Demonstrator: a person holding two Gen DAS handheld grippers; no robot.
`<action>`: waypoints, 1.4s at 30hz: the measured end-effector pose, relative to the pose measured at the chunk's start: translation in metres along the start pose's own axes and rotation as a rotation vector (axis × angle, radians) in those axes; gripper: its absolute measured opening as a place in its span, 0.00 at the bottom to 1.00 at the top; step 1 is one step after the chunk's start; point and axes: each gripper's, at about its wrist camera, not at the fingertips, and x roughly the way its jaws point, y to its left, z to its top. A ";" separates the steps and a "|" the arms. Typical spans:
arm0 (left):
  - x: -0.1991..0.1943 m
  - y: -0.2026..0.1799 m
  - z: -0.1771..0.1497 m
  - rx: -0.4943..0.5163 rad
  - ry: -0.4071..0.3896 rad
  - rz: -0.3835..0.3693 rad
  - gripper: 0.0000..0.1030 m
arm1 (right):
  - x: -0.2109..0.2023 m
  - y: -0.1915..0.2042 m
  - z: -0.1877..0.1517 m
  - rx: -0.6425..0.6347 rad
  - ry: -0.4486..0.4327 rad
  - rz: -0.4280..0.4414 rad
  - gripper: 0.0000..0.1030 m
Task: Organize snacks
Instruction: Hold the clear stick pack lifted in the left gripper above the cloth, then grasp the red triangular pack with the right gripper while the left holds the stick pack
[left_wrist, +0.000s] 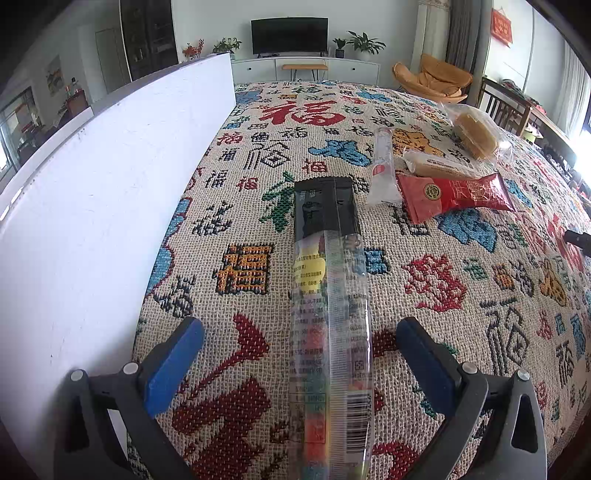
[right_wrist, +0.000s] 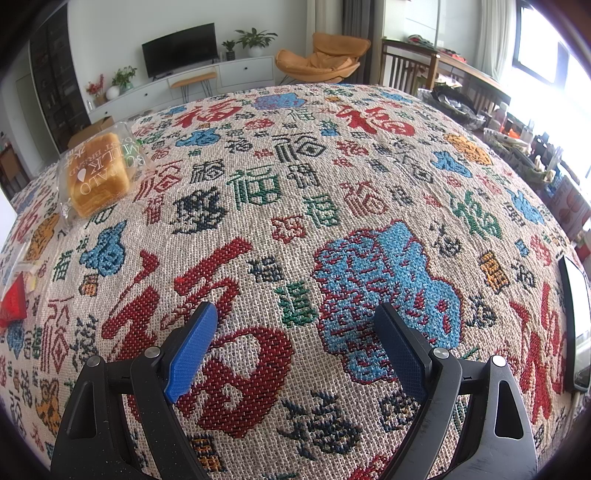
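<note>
While both jaws gape wide, the left gripper (left_wrist: 299, 354) straddles one long clear candy packet (left_wrist: 328, 314), not touching it. Ahead-right: one red pouch (left_wrist: 454, 194), one bread pack (left_wrist: 476, 131), two clear wrapped sticks. Right gripper (right_wrist: 295, 343), jaws wide, holds nothing; one milk bread pack (right_wrist: 98, 173) far ahead-left.

The near end of the long clear candy pack (left_wrist: 328, 332) is cut off by the bottom edge of the left wrist view, and its small print cannot be read. In the right wrist view, only a corner of the red packet (right_wrist: 13, 301) is seen at the left edge, and a phone (right_wrist: 577, 325) is clipped at the right.
</note>
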 end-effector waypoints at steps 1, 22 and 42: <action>0.000 0.000 0.000 0.000 0.000 0.000 1.00 | 0.000 0.000 0.000 0.000 0.000 0.000 0.87; 0.000 0.000 -0.001 -0.004 -0.001 -0.002 1.00 | 0.001 0.005 0.000 -0.016 0.009 0.009 0.88; -0.037 0.025 -0.011 -0.134 0.023 -0.274 0.11 | -0.024 0.321 -0.010 -1.123 0.182 0.283 0.12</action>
